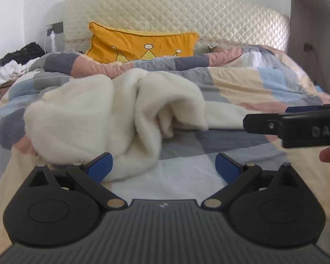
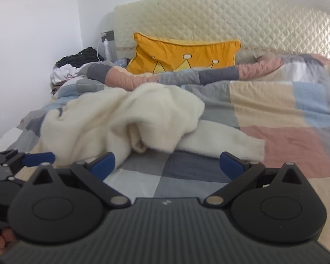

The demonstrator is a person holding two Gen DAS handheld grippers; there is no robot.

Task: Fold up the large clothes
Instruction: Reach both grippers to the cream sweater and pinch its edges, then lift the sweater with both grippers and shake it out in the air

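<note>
A cream fluffy sweater (image 1: pixel 94 114) lies crumpled on the patchwork quilt (image 1: pixel 187 167) in the middle of the bed; it also shows in the right wrist view (image 2: pixel 121 121), with one sleeve (image 2: pixel 226 140) stretched out to the right. My left gripper (image 1: pixel 164 167) is open and empty, its left blue pad just in front of the sweater's near edge. My right gripper (image 2: pixel 167 165) is open and empty, above the quilt just short of the sweater. The right gripper's body shows at the right edge of the left wrist view (image 1: pixel 297 127).
A yellow crown pillow (image 1: pixel 143 44) leans on the quilted cream headboard (image 1: pixel 176 15). A pile of dark and white clothes (image 1: pixel 19 59) and a bottle (image 1: pixel 52 41) sit at the bed's far left by the wall. A grey cabinet (image 1: pixel 310 33) stands at the right.
</note>
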